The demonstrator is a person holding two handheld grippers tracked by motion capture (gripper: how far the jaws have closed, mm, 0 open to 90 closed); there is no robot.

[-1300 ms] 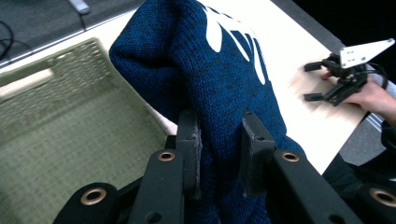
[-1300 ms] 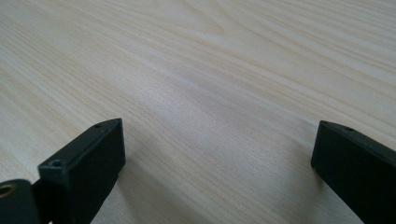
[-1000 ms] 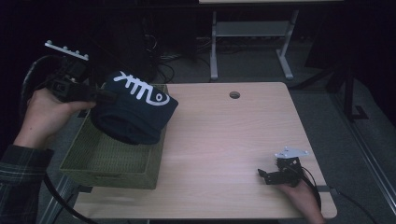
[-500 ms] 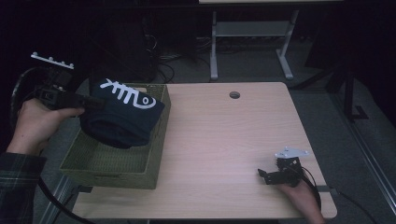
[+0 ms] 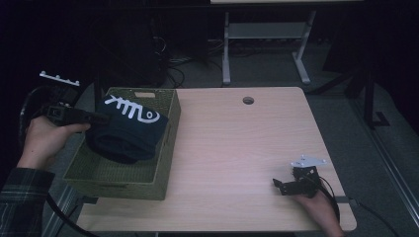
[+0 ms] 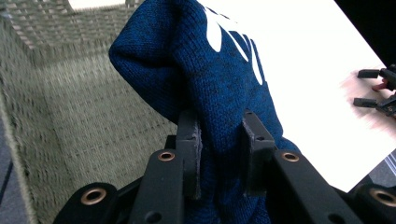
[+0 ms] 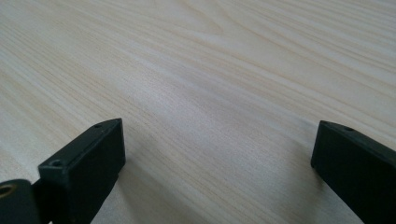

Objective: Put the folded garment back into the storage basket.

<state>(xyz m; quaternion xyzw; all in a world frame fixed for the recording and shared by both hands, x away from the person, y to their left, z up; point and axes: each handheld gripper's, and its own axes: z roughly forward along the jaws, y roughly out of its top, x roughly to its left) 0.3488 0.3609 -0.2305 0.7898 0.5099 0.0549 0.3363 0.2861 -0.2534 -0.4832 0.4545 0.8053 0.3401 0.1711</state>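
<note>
Gripping a blue sweater point(image 5: 127, 136) over the basket point(image 5: 118, 174).
Left claw point(image 6: 219, 140) pinches its knit; right claw point(image 7: 217, 154) gapes empty on the tabletop point(image 5: 247, 148).

No readable text anywhere (only a white fishbone sign on the sweater point(image 5: 126, 131)).

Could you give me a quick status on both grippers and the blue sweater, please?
Left gripper shut on folded dark blue knit sweater, over green woven basket. Right gripper open, empty, low over light wooden table. Nothing blocking the basket.
</note>
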